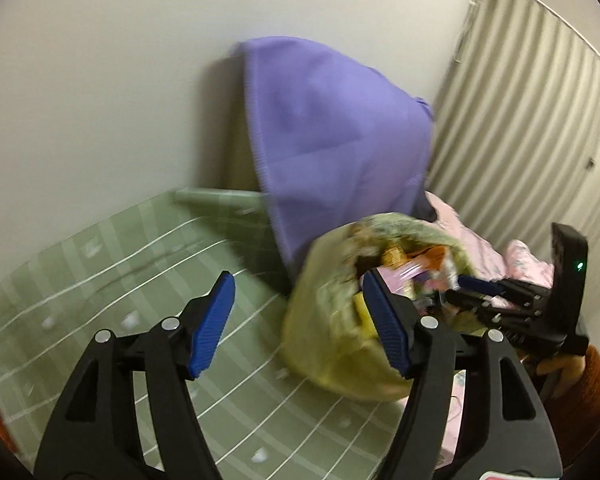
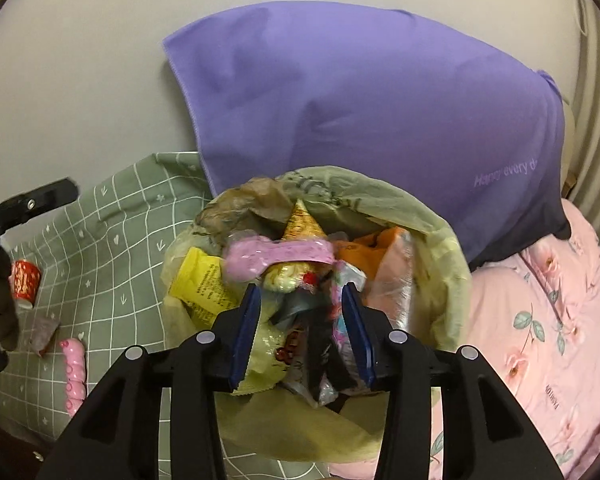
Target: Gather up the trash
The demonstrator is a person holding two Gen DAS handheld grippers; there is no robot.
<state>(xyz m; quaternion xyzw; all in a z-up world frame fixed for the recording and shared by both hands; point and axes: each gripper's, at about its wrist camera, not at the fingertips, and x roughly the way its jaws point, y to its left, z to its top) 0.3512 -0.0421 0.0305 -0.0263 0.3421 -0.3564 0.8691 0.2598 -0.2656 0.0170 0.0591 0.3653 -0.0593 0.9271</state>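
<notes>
trash bag (image 2: 440, 248) 1 | purple pillow (image 2: 380, 112) 1 | red cup (image 2: 25, 282) 1 | grippers 2

Green sheet (image 1: 100, 280) left of the trash bag (image 2: 440, 248) looks open; purple pillow (image 2: 380, 112) blocks behind

Both wrist views look down, close, sharing the trash bag (image 1: 340, 312).

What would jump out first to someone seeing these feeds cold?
The yellow-green trash bag, stuffed with bright wrappers, fills the middle of the right view, with the right tool open over its mouth. Behind it a big purple pillow leans on the wall. Left of the bag, a red cup and a pink wrapper lie on the green checked sheet.
</notes>
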